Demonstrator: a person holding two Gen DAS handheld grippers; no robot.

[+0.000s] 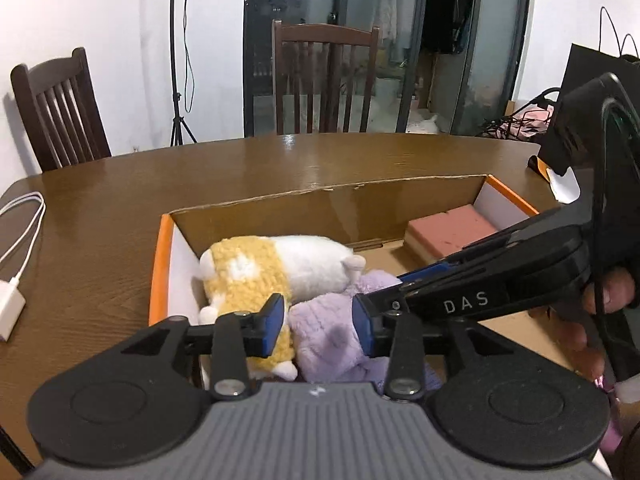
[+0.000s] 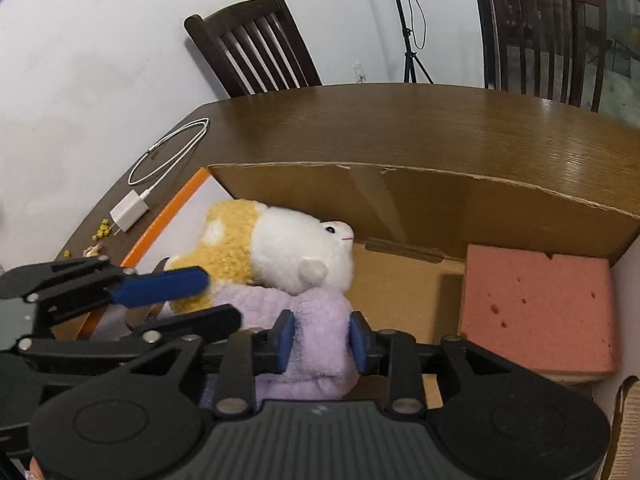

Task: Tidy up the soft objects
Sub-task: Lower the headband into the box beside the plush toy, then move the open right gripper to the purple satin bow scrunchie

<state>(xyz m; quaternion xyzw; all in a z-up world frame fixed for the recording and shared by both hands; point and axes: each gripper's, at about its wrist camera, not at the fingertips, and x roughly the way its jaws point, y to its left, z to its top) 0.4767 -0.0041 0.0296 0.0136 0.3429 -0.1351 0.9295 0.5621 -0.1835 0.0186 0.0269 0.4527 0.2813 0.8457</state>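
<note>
The right gripper (image 2: 322, 345) is straddling the fluffy lilac plush toy (image 2: 316, 316) with its blue pads just beside the fur — whether they are pressing or merely brushing it I cannot tell — while the left gripper (image 1: 320, 326) is hovering with jaws parted over the same toy's near edge. The toy is lying inside the shallow orange-rimmed cardboard box (image 2: 440, 192), tucked under a yellow-and-white plush hamster (image 2: 288, 248) at the left, probably to pack them snugly — a pink foam sponge block (image 2: 536, 312) is sitting at the right.
</note>
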